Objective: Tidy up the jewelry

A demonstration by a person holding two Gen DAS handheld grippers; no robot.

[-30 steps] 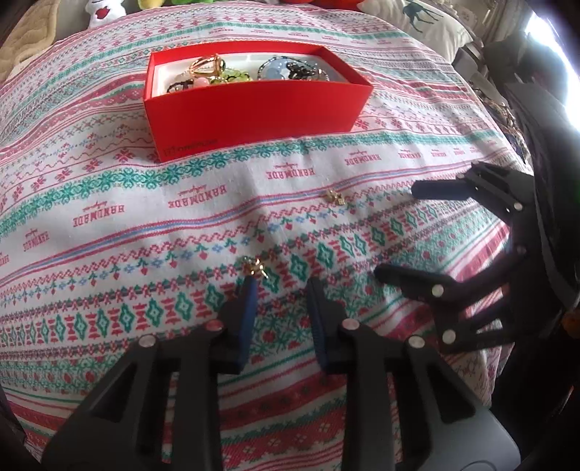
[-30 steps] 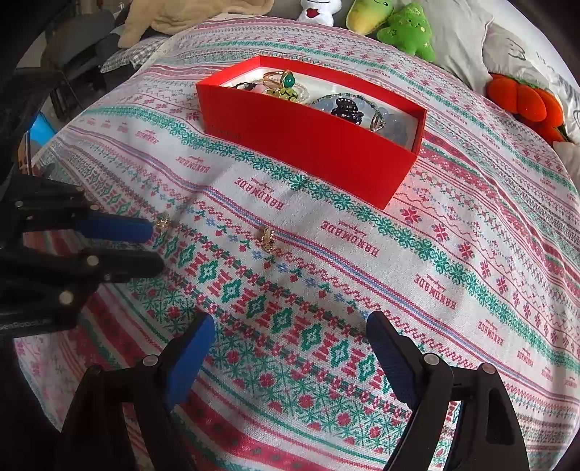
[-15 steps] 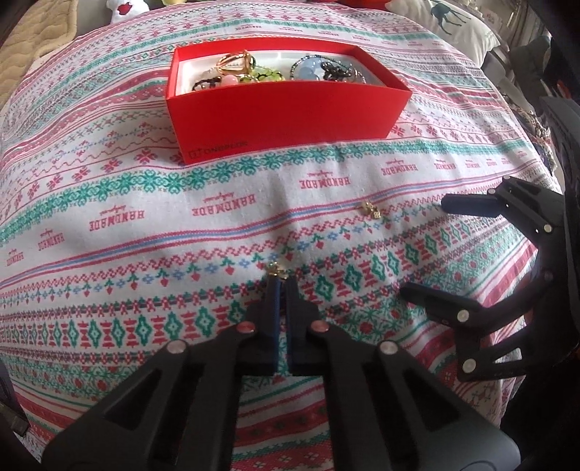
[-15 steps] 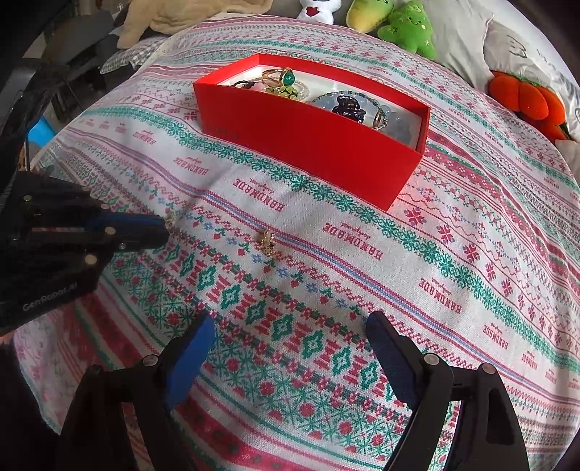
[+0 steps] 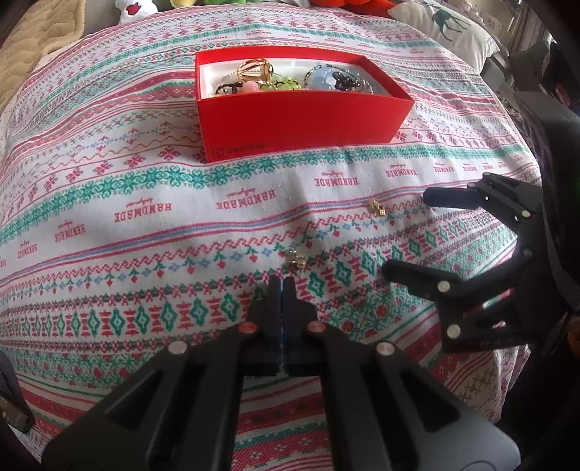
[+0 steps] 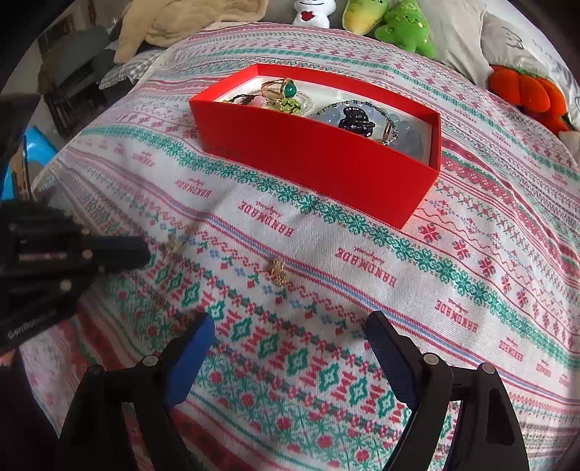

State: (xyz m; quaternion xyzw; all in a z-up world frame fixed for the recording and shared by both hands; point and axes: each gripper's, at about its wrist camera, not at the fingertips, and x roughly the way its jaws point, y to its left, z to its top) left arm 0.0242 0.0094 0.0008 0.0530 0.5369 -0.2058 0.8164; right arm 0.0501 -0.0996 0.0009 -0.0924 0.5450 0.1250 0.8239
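A red box (image 5: pixel 301 119) (image 6: pixel 319 163) holding rings and bead bracelets stands on the patterned cloth. Two small gold earrings lie on the cloth. One gold earring (image 5: pixel 296 258) (image 6: pixel 173 246) lies just past the tips of my left gripper (image 5: pixel 282 280), whose jaws are pressed together with nothing between them. The other gold earring (image 5: pixel 376 208) (image 6: pixel 277 271) lies farther right, in front of my right gripper (image 6: pixel 290 326), which is open and empty above the cloth. The left gripper also shows at the left in the right wrist view (image 6: pixel 141 250).
Plush toys (image 6: pixel 398 25) and an orange pumpkin cushion (image 6: pixel 529 98) lie at the far edge of the bed. A beige blanket (image 5: pixel 32 61) lies at the left. The cloth (image 5: pixel 108 203) drops off at the right side near dark furniture.
My left gripper has closed from open and moved right and back a little; its earring now lies just beyond the tips. The right gripper stays open and nearly still.
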